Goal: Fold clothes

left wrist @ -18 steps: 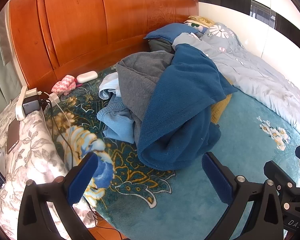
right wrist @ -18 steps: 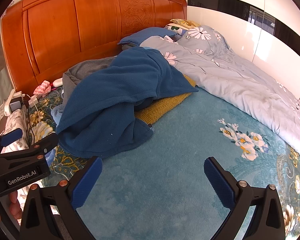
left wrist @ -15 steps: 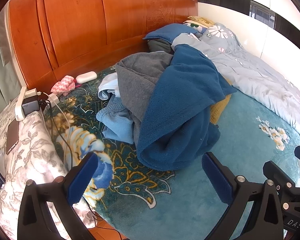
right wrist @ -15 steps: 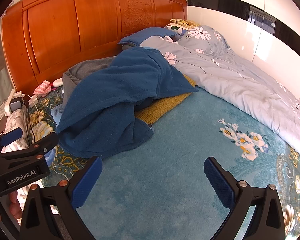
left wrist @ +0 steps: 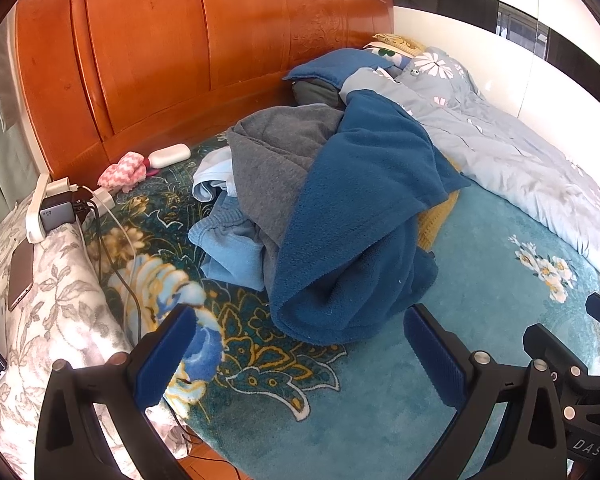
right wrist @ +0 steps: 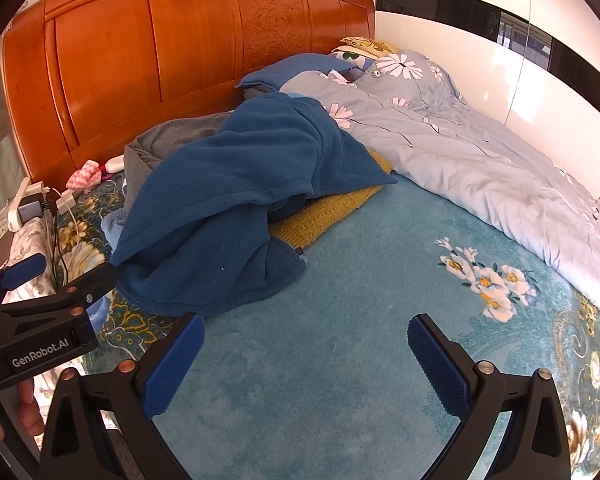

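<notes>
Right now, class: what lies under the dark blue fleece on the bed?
Under the dark blue fleece a mustard knit, a grey garment and light blue clothes stick out. Anything else beneath is covered.

Both wrist views look down across the bed (left wrist: 340, 420) toward the headboard (right wrist: 180, 60), sharing the clothes pile (left wrist: 340, 208).

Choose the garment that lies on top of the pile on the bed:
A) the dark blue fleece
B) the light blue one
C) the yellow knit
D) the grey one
A: the dark blue fleece is draped over the grey one, and the yellow knit and the light blue one only peek out from below.
</notes>
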Available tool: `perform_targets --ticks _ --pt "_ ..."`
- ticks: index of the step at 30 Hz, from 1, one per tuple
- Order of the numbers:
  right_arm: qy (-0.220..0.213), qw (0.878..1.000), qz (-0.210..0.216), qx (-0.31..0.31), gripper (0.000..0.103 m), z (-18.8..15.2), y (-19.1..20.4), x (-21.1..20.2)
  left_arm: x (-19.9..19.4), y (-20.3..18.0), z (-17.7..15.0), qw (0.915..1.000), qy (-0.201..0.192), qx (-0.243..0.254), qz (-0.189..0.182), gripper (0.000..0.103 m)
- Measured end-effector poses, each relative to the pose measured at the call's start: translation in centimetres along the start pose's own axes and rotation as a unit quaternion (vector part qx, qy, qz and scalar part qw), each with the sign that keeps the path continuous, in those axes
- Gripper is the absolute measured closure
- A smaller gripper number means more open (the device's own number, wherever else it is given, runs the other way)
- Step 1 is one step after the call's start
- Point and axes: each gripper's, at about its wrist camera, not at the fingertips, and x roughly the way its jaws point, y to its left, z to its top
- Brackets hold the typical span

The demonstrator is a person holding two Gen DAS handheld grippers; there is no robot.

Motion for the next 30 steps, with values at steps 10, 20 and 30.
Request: perform_targets --ticks 10,20,30 --pt "-0.001 1.000 0.001 -0.002 0.000 0.05 0.11 0.04 0.01 0.05 0.05 1.0000 0.001 -0.003 0.000 0.000" --pt "-0.001 1.000 0.001 -0.001 0.000 0.02 0.06 0.06 -0.09 -0.17 -0.01 1.0000 0.002 0.000 -0.001 0.000" --pt "-0.002 1.000 0.002 -0.001 0.000 0.04 -0.12 0.00 -0.07 -0.15 0.06 1.0000 0.005 -0.002 -0.002 0.000"
